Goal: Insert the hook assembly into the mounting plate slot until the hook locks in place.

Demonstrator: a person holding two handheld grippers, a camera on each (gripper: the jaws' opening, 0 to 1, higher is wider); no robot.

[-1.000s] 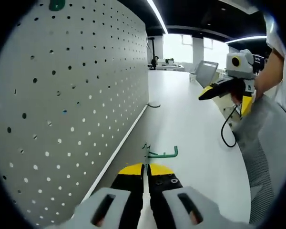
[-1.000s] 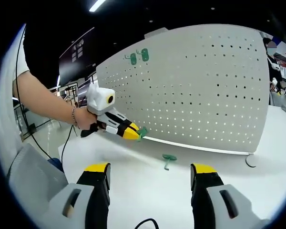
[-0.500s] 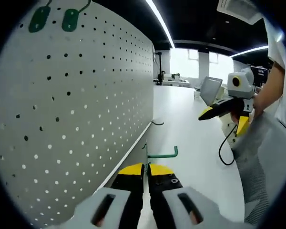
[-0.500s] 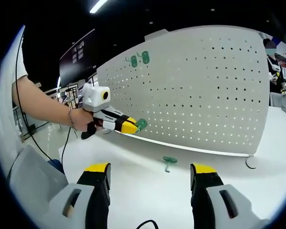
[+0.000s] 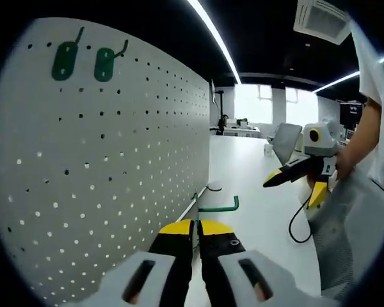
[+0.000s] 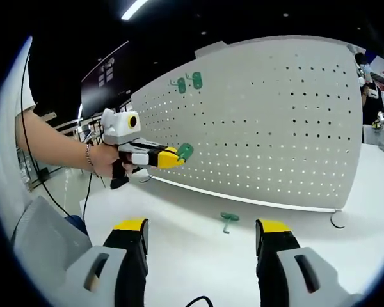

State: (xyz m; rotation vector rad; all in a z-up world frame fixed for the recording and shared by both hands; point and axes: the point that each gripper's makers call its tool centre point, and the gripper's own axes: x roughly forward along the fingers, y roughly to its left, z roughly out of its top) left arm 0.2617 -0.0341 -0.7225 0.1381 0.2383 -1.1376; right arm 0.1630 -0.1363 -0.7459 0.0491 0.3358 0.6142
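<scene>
My left gripper [image 5: 196, 225] is shut on a green hook [image 5: 216, 206] that juts past its yellow tips, close to the white pegboard [image 5: 115, 166]. Two green hooks [image 5: 83, 62] hang near the board's top. In the right gripper view the left gripper [image 6: 173, 157] holds the green hook [image 6: 185, 151] raised in front of the pegboard [image 6: 275, 128], below the two mounted hooks [image 6: 188, 82]. A spare green hook [image 6: 228, 219] lies on the white table [image 6: 198, 256]. My right gripper [image 6: 201, 240] stands open over the table with nothing between its fingers, seen also as the other gripper [image 5: 294, 174].
A person's hand and forearm [image 6: 57, 150] hold the left gripper. A black cable [image 5: 301, 217] hangs at the table's right edge. A grey mesh chair [image 6: 41, 243] stands at the near left. The pegboard's foot [image 6: 338, 219] rests on the table.
The left gripper has risen with the hook, from near the pegboard's base to about mid-height. The right gripper has stayed almost still.
</scene>
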